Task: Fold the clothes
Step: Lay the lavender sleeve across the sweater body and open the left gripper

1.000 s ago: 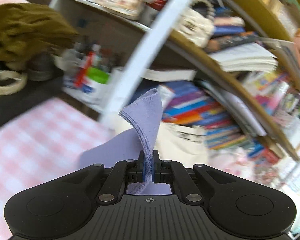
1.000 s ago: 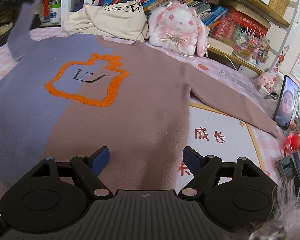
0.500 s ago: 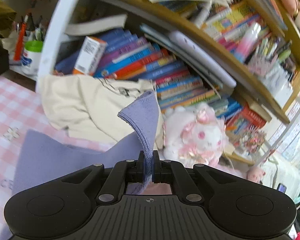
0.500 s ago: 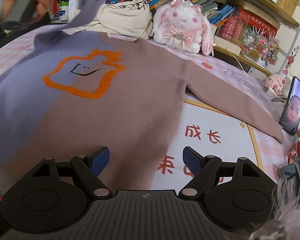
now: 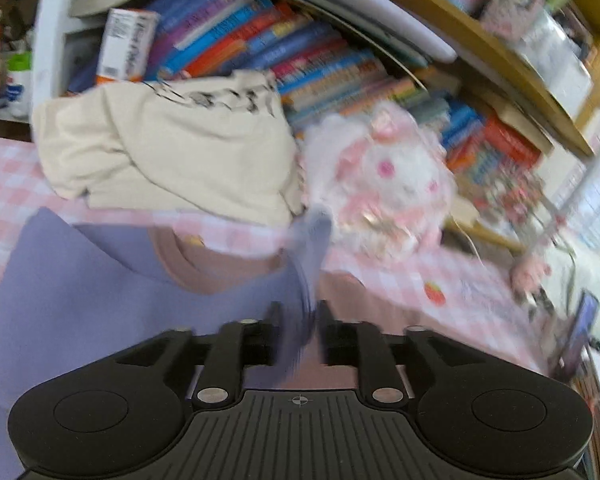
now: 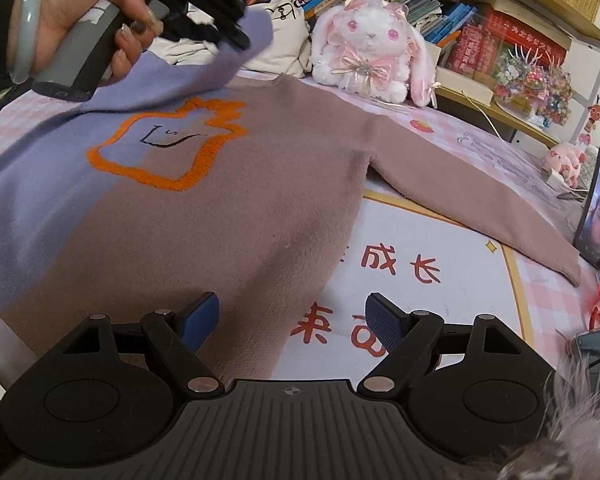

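Sweater (image 6: pixel 228 208), half purple and half brown with an orange-outlined patch on its chest, is lying spread flat across the pink checked table (image 6: pixel 452 136). Its brown sleeve (image 6: pixel 476 204) is stretching out toward the right edge, ending just beside a phone (image 6: pixel 598 216) that is standing upright. The purple sleeve (image 5: pixel 306 264) is being carried over the sweater's body, rising between the fingers of the left gripper (image 5: pixel 300 328). That gripper's jaws are opening, and the blurred cloth is still sitting in the gap between them, hanging against one side. In the right wrist view a hand (image 6: pixel 88 12) is gripping the left gripper's grey handle above the purple shoulder.

The right gripper (image 6: pixel 292 320) is hovering over the sweater's lower hem with its blue pads spread wide and nothing between them.

Behind the sweater's collar, a folded cream garment (image 5: pixel 172 152) is lying against the bookshelf (image 5: pixel 480 44), and a white and pink plush rabbit (image 6: pixel 370 40) is sitting just beside it, close to the brown shoulder. A smaller pink plush toy (image 6: pixel 564 158) is resting near the phone. A white mat with red characters (image 6: pixel 400 272) is lying under the sweater's lower right side. The shelves are holding rows of coloured books (image 5: pixel 308 60) packed tightly, with more stacked flat above.
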Motion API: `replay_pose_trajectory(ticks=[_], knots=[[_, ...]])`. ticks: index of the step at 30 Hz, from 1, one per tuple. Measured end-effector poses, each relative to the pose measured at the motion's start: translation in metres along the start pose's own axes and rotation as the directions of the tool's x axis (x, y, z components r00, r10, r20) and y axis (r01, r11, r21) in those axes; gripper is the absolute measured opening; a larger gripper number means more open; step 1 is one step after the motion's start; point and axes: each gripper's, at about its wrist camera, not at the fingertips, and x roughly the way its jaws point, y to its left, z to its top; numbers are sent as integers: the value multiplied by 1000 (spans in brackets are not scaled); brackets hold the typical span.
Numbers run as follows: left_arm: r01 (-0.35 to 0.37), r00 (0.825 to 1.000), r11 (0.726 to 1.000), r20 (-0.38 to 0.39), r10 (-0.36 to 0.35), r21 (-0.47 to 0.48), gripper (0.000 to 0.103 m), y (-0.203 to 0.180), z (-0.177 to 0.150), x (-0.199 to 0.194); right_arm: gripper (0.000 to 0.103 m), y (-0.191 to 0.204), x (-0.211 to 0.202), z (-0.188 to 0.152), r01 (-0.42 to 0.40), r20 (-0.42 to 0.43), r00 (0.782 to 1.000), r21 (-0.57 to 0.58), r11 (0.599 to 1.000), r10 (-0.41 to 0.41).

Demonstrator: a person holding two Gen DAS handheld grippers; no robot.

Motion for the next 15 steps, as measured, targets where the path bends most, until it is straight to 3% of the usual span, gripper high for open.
replay_pose_trajectory(ticks=[2,6,11,15], knots=[[52,998,997,15,-53,64,56,-7,-6,-12,79,-1,1,2,2,2,1000,1,1000,-2],[47,997,977,57,-60,210,63,-7,-21,-46,79,-3,1,6,5,7,1000,20,1000,-5],[-150,988,943,63,138,297,64,29,-46,-76,79,-3,6,10,8,-2,1000,55,998,-7],[-307,949,893,35,313,330,64,70,-66,-93,79,2,9,12,13,-10,1000,74,997,-12]])
